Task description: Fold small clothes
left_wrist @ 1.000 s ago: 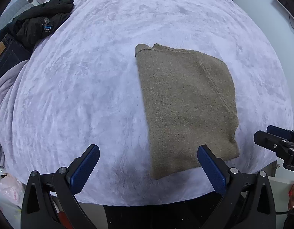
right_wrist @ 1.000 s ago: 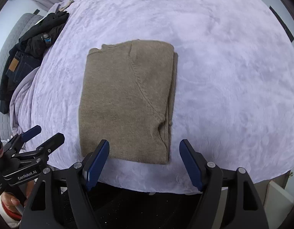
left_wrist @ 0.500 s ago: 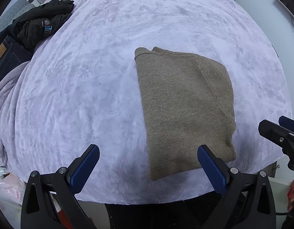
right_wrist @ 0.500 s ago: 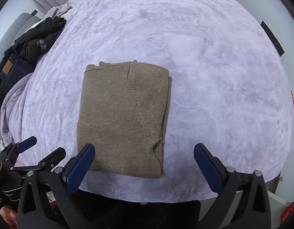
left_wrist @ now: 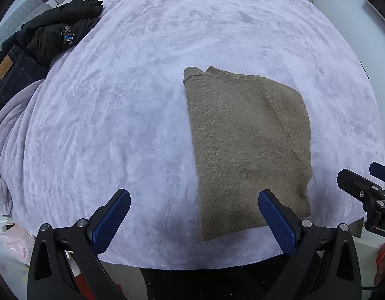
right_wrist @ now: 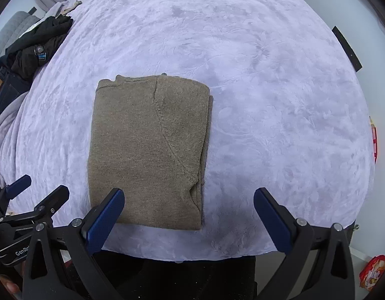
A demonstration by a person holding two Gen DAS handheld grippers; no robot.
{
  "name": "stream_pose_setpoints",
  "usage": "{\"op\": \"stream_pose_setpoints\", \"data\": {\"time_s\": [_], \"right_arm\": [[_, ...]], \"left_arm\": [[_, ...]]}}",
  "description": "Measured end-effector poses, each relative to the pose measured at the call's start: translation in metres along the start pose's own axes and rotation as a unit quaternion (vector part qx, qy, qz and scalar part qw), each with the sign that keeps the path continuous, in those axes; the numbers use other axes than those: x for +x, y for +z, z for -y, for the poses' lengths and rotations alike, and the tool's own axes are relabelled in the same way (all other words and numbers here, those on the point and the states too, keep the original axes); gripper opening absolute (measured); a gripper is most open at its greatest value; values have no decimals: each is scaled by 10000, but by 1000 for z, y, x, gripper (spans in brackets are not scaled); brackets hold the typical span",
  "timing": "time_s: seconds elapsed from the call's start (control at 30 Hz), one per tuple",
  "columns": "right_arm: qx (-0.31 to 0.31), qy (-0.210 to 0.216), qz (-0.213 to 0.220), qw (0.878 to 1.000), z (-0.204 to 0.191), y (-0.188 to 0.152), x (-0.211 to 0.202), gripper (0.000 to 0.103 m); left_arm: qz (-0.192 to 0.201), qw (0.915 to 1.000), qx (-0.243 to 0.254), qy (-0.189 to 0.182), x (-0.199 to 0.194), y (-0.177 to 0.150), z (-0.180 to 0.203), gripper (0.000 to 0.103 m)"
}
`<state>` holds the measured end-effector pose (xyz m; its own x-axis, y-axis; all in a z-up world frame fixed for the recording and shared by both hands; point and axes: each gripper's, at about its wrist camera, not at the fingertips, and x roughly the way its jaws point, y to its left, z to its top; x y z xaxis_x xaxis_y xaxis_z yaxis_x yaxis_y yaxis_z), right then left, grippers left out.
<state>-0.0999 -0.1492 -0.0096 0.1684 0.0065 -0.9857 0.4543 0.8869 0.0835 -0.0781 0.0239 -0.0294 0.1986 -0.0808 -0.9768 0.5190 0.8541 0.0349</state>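
Observation:
A brown knit sweater (left_wrist: pixel 247 145) lies folded into a flat rectangle on the lilac bedspread (left_wrist: pixel 132 105), near the front edge. It also shows in the right wrist view (right_wrist: pixel 147 145). My left gripper (left_wrist: pixel 195 220) is open and empty, held above the front edge, left of the sweater's near end. My right gripper (right_wrist: pixel 189 217) is open and empty, above the sweater's near right corner. The right gripper shows at the right edge of the left wrist view (left_wrist: pixel 365 187); the left gripper shows at the lower left of the right wrist view (right_wrist: pixel 29 200).
A pile of black clothes (left_wrist: pixel 57 32) and dark jeans (left_wrist: pixel 9 75) lies at the far left of the bed. A bunched lilac blanket (left_wrist: pixel 7 130) hangs off the left side. The bed's front edge (left_wrist: pixel 192 265) is just below the grippers.
Both grippers have pulled back and up from the sweater. The right gripper's jaws have opened wider. The sweater has not moved.

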Motion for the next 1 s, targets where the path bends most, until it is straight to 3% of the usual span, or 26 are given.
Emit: {"op": "stream_pose_setpoints", "data": {"time_s": [1.0], "right_arm": [[12, -74, -61, 10000, -1, -1, 1, 103]], "left_arm": [[-7, 10000, -9, -3, -1, -1, 0, 103]]}}
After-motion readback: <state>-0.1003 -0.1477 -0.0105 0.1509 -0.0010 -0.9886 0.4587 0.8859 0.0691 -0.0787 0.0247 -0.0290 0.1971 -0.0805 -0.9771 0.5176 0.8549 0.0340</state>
